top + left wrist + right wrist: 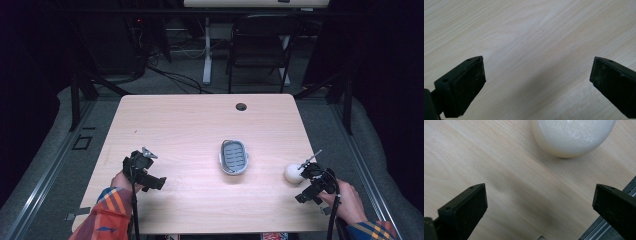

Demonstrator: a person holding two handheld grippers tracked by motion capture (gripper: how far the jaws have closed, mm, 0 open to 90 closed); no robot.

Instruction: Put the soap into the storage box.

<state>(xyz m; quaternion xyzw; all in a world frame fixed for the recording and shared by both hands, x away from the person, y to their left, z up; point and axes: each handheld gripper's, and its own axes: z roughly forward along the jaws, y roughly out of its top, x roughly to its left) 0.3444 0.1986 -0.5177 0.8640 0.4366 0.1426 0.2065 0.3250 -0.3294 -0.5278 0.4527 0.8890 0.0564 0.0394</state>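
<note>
Surface: pale wood-grain rectangular table (pixel 180 125) with a small round dark cable hole (pixel 241 106) near its far edge.
Middle: grey oval slatted plastic soap dish (pixel 233 157) lying flat.
Right, near the edge: white round ball (pixel 292 172), resting on the wood, well apart from the dish.

A lab: dark curtains (pixel 30 75), floor cables (pixel 175 77), bare table (pixel 190 120).

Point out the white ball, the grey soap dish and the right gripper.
white ball (pixel 292 173), high view, middle of its rounded top.
grey soap dish (pixel 221 161), high view, its left rim.
right gripper (pixel 540 205), right gripper view, midway between its open fingers.
</note>
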